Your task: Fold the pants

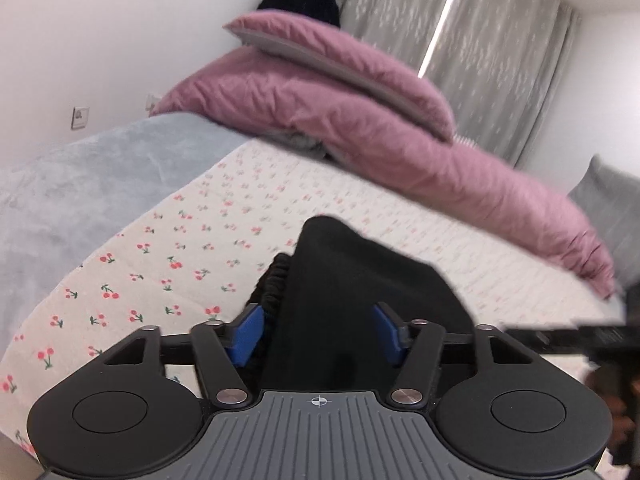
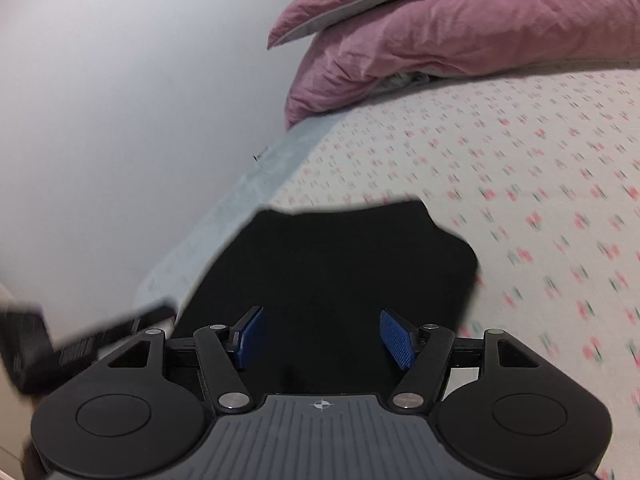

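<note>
Nowhere legible writing; black pants (image 1: 360, 288).

My left gripper (image 1: 318, 334) and right gripper (image 2: 322, 336) match: black linkage arms, silver rivets, blue ribbed pads, grey grooved base with crosshair mark.

The pants (image 1: 360, 280) are matt black cloth, the waistband ruched. Sheet (image 1: 168, 264) — quilted cotton-like cloth printed with cherries. Upper right, a crumpled mauve duvet (image 1: 360, 120); at left, a fuzzy grey blanket (image 1: 80, 184). Gripper pads (image 2: 394, 338) — ribbed blue plastic.
</note>
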The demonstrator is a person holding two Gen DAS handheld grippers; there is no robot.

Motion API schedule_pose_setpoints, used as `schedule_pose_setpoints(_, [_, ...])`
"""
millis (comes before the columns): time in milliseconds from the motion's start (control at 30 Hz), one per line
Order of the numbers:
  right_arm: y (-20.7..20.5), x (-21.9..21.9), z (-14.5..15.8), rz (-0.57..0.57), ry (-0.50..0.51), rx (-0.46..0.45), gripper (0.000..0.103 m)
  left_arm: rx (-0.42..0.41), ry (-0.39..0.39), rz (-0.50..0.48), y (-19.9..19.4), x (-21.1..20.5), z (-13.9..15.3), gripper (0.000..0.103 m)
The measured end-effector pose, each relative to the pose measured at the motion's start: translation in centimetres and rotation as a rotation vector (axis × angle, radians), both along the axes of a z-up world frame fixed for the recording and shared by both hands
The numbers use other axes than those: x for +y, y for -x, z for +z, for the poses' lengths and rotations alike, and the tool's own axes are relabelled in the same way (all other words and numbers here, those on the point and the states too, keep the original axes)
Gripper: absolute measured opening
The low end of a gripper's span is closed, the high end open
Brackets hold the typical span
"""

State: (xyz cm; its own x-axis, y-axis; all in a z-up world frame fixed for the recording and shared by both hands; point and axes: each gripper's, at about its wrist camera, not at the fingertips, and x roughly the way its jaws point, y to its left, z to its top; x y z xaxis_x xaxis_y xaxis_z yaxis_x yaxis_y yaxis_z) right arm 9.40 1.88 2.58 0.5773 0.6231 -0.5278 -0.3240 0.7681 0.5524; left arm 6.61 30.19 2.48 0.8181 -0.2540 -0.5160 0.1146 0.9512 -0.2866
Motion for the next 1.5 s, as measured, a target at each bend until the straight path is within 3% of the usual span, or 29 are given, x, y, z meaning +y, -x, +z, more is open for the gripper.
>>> schedule_pose_setpoints(100, [1.7, -0.7, -1.2, -0.007, 0.014, 0.001, 0.067, 0.048, -0.034, 0.0, -1.2, -0.2, -0.8, 0.032])
schedule_pose_setpoints(133, [2.1, -1.0, -1.5, -0.012, 0.015, 0.0, 0.068, 0.05, -0.046, -0.003, -1.5, -0.3, -1.0, 0.03])
schedule_pose_setpoints(233, [2.6, -1.2, -2.4, -0.025, 0.014, 0.009, 0.069, 0.033, -0.093, -0.027, -1.7, -1.0, -0.8, 0.009])
schedule_pose_setpoints(267, [2.6, -1.2, -2.7, -0.026, 0.01, 0.017, 0.07, 0.024, -0.096, -0.029, -1.8, -1.1, -0.6, 0.007])
schedule_pose_setpoints(367, [2.6, -1.2, -3.2, -0.036, -0.001, 0.031, 0.07, -0.069, -0.104, -0.011, -0.3, -1.5, 0.9, 0.006])
schedule_pose_setpoints(433, [2.9, -1.5, -3.3, -0.037, -0.005, 0.027, 0.071, -0.088, -0.105, -0.003, 0.0, -1.5, 1.4, 0.007])
schedule_pose_setpoints(633, [3.1, -2.2, -4.0, -0.043, -0.027, 0.044, 0.072, 0.058, -0.15, 0.048, -2.9, -0.1, -1.6, 0.018])
schedule_pose_setpoints(667, [3.1, -2.3, -4.1, -0.042, -0.038, 0.049, 0.072, 0.049, -0.137, 0.041, -2.8, 0.1, -1.3, 0.021])
schedule_pose_setpoints(733, [3.0, -2.6, -4.4, -0.037, -0.061, 0.06, 0.072, 0.036, -0.101, -0.002, -2.7, 0.7, -0.7, 0.036])
schedule_pose_setpoints(767, [2.9, -2.7, -4.5, -0.036, -0.074, 0.067, 0.072, 0.042, -0.08, -0.025, -2.9, 1.2, -0.6, 0.056])
schedule_pose_setpoints(800, [2.7, -2.8, -4.7, -0.035, -0.092, 0.076, 0.072, 0.056, -0.048, -0.047, -3.3, 1.8, -0.6, 0.066])
schedule_pose_setpoints(900, [1.8, -3.1, -5.4, -0.03, -0.192, 0.134, 0.07, 0.146, 0.084, -0.099, -5.6, 3.6, -1.5, 0.065])
schedule_pose_setpoints(1000, [0.8, -3.3, -6.5, -0.043, -0.302, 0.206, 0.062, 0.252, 0.263, -0.151, -8.0, 5.5, -3.4, 0.065])
schedule_pose_setpoints(1033, [0.5, -3.4, -6.8, -0.055, -0.321, 0.225, 0.055, 0.277, 0.325, -0.167, -8.6, 6.1, -4.2, 0.066])
schedule_pose_setpoints(1167, [-0.6, -3.0, -7.7, -0.086, -0.386, 0.272, 0.05, 0.314, 0.468, -0.182, -9.8, 7.1, -6.3, 0.065])
schedule_pose_setpoints(1333, [-1.1, -1.5, -7.4, -0.109, -0.377, 0.27, 0.05, 0.311, 0.544, -0.195, -10.1, 7.1, -7.4, 0.06])
schedule_pose_setpoints(1367, [-1.1, -1.2, -7.3, -0.117, -0.372, 0.269, 0.05, 0.304, 0.55, -0.194, -10.0, 7.1, -7.5, 0.051])
schedule_pose_setpoints(1400, [-1.1, -1.1, -7.2, -0.125, -0.366, 0.268, 0.048, 0.299, 0.565, -0.19, -9.7, 7.0, -7.6, 0.036])
schedule_pose_setpoints(1467, [-0.8, -0.8, -6.8, -0.148, -0.349, 0.263, 0.035, 0.291, 0.594, -0.181, -9.2, 6.7, -7.6, 0.035])
schedule_pose_setpoints(1500, [-0.6, -0.9, -6.5, -0.155, -0.343, 0.261, 0.032, 0.276, 0.563, -0.177, -8.9, 6.1, -7.2, 0.034])
